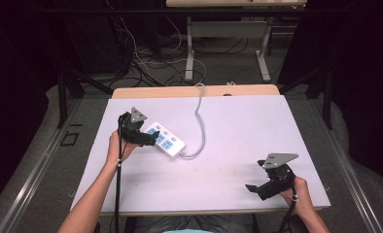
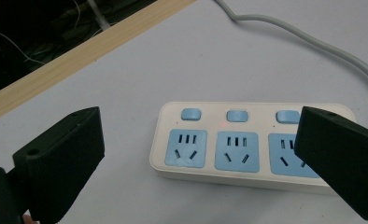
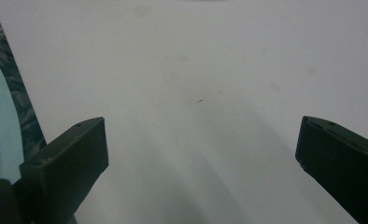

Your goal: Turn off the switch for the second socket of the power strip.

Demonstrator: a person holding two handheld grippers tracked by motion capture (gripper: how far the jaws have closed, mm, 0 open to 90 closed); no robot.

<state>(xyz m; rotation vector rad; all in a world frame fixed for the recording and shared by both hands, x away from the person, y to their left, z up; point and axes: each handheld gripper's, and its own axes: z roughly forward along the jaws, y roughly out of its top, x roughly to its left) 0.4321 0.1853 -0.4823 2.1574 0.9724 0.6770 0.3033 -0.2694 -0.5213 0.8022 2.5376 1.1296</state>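
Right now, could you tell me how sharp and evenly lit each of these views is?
High view: the table is bright and soft, its surroundings nearly black. Left gripper view: the power strip is crisp, with a small red glow between its buttons. Right gripper view: dim, with a broad shadow on the tabletop between the open jaws.

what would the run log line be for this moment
left gripper: open, at power strip | right gripper: open, over bare table | strip: untouched
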